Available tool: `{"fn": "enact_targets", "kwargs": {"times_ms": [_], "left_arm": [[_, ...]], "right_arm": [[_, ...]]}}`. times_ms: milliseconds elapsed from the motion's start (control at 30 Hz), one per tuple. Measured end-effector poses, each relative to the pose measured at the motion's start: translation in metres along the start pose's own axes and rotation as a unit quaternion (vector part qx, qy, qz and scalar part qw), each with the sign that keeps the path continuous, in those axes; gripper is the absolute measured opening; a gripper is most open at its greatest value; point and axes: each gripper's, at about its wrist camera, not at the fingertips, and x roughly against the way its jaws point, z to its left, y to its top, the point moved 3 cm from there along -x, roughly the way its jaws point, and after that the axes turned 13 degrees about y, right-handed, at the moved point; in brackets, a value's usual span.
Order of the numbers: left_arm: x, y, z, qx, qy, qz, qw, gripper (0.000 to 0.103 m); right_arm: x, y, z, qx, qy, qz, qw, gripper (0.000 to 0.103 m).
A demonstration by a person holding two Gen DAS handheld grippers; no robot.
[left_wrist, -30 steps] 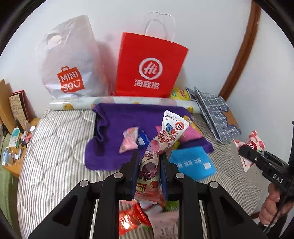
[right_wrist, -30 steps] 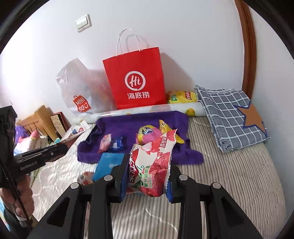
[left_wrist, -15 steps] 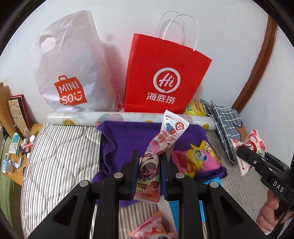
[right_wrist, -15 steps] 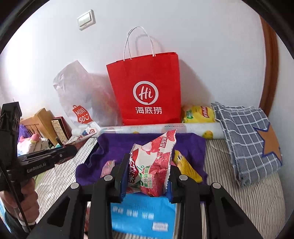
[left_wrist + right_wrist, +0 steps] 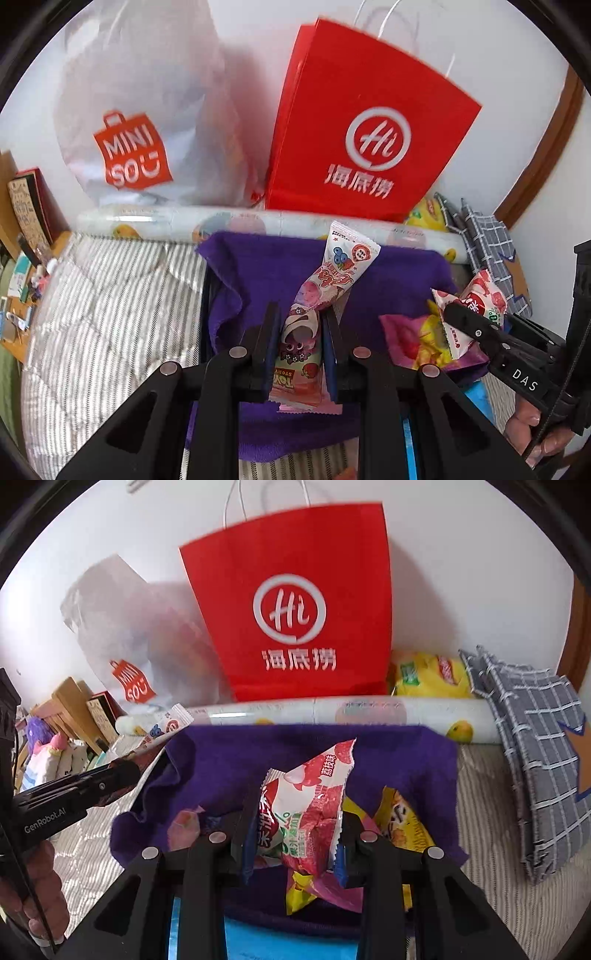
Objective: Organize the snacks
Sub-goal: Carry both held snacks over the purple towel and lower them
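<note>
I have my left gripper clamped narrow on a long pink wrapper, a slim crinkly film packet pinched near its lower end so the sealed, sawtooth top sticks up and forward over the purple towel. My right gripper is closed on a puffy lychee snack bag, red and white, glossy, its pads squeezing the sides so the pillow shape bulges between them. I judge both snacks are being carried toward the towel, which seems to serve as the collecting spot: a soft, fuzzy cloth spread on the striped quilted bed, already holding a yellow packet and a small pink packet. Behind it lies a printed plastic roll, and against the wall stand a stiff red paper bag with cord handles and a limp, translucent white plastic bag; either could be where the snacks end up, I cannot tell. A folded grey checked cloth lies off to the right, and a blue pack lies just below my right gripper.
</note>
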Motion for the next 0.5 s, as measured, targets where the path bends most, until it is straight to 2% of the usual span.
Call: {"fn": "enact_targets", "kwargs": {"times_ms": [233, 500], "left_arm": [[-0.017, -0.008, 0.000, 0.000, -0.008, 0.024, 0.9997, 0.021], [-0.023, -0.014, -0.003, -0.006, -0.008, 0.029, 0.9995, 0.021]], "right_arm": [[-0.012, -0.008, -0.004, 0.007, -0.014, 0.015, 1.000, 0.033], [-0.012, -0.009, -0.009, 0.000, -0.014, 0.013, 1.000, 0.034]]}}
